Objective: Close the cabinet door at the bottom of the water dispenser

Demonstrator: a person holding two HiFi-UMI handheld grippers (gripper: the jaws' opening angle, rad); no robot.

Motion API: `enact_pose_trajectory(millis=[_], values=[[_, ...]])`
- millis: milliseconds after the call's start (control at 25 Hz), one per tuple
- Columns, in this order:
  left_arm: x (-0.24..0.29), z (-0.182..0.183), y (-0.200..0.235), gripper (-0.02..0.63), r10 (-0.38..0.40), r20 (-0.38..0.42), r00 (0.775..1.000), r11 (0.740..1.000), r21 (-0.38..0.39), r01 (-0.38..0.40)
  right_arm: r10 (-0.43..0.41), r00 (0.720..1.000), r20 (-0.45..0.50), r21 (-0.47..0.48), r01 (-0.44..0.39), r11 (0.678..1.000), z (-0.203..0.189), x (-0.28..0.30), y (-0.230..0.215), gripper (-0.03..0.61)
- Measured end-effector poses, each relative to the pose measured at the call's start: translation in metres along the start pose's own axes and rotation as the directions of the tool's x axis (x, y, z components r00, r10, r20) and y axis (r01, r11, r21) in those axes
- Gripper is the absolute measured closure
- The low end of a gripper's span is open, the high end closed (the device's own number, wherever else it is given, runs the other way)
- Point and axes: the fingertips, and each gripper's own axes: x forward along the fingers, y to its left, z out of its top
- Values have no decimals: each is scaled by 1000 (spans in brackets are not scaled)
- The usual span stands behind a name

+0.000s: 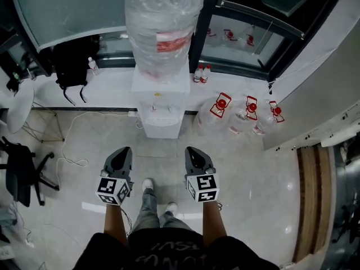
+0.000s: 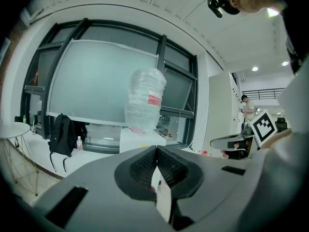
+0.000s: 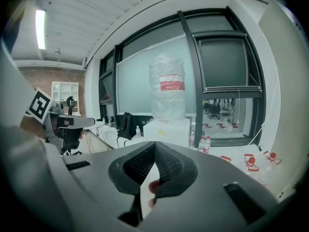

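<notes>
On open floor [image 1: 253, 179] before the window ledge [image 1: 112, 91]: left gripper [image 1: 125, 149], jaws together, empty; water dispenser [image 1: 161, 103] ahead, well apart, its bottom cabinet door unseen from above; right gripper [image 1: 191, 149], likewise closed, empty; likely hazard: hard shove rocking top-heavy bottle [image 1: 163, 27].

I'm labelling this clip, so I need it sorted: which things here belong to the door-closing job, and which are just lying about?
Job: water dispenser, left gripper, right gripper, both shut on nothing.
Lying about: black backpack, red-capped jugs, office chair, small bottles.
</notes>
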Motion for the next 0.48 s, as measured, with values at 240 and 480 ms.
enact_pose_trajectory(millis=[240, 480], values=[[-21, 30, -3, 598, 8, 47, 999, 1000, 6, -8, -32, 999, 22, -23, 33, 999, 23, -26, 0, 566], [-37, 61, -6, 598, 26, 104, 994, 999, 19, -28, -48, 997, 67, -54, 52, 997, 45, -50, 1, 566]])
